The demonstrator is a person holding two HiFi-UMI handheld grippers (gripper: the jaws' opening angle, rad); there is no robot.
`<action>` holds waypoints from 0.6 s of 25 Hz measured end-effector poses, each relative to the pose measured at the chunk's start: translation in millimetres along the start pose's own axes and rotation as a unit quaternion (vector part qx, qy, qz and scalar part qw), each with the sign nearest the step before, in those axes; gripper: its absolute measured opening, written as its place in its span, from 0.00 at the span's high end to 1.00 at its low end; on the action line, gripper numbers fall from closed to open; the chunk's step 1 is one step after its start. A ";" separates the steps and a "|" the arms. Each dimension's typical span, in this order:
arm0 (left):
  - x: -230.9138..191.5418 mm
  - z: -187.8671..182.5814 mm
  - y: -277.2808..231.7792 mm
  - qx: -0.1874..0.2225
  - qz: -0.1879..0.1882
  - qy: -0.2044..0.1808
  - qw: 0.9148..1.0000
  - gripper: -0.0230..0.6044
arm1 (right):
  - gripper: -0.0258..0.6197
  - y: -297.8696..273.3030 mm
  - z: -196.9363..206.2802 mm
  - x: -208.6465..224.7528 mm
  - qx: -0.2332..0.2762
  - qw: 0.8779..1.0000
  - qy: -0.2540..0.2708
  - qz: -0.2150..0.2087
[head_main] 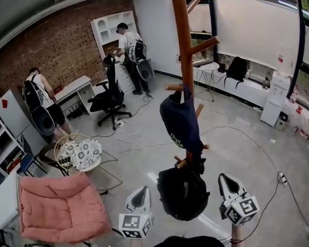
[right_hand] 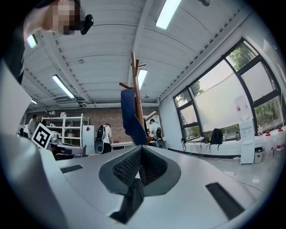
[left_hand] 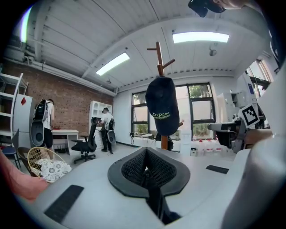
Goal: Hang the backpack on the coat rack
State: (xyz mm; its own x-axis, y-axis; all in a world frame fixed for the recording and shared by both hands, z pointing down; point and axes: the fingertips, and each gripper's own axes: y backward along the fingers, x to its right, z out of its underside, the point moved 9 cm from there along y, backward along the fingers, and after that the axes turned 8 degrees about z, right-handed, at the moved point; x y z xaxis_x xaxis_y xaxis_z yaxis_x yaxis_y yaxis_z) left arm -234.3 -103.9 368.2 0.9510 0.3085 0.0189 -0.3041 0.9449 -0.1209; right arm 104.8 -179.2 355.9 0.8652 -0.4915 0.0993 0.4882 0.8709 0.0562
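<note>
The wooden coat rack (head_main: 185, 49) stands in the middle of the room, with a navy cap (head_main: 180, 122) hung on an upper peg. Low against its pole hangs the black backpack (head_main: 182, 193), its top at the lower pegs; whether it rests on a peg I cannot tell. My left gripper (head_main: 140, 193) is to the backpack's left and my right gripper (head_main: 225, 182) to its right. The left gripper (left_hand: 145, 167) is shut on a black strap (left_hand: 156, 203). The right gripper (right_hand: 140, 167) is also shut on a black strap (right_hand: 129, 201). Both point level at the rack (left_hand: 158, 60) (right_hand: 135, 80).
A pink armchair (head_main: 62, 206) and a wicker chair with a patterned cushion (head_main: 80, 152) stand at the left. Farther back are an office chair (head_main: 110, 97), floor cables (head_main: 133, 137) and two people (head_main: 42, 101) (head_main: 130, 47). A small white table (head_main: 206, 69) stands by the window.
</note>
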 end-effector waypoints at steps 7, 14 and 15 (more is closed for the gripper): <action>1.8 -1.3 3.1 0.000 -0.012 -0.005 1.000 0.94 | 0.94 4.4 2.4 8.7 -0.004 1.000 -0.006 0.006; -3.1 1.8 7.2 -0.003 -0.021 -0.007 1.000 0.94 | 0.94 7.1 7.0 7.0 -0.009 1.000 -0.003 0.014; -2.9 1.6 7.3 -0.004 -0.021 -0.007 1.000 0.94 | 0.94 7.7 7.4 6.8 -0.010 1.000 -0.003 0.014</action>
State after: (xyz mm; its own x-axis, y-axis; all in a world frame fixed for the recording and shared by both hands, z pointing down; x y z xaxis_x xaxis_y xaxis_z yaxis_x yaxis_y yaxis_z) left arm -239.4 -97.7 368.9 0.9621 0.2701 0.0381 -0.2635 0.9563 -0.1268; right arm 113.6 -175.8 364.3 0.8778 -0.4671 0.1060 0.4663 0.8840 0.0337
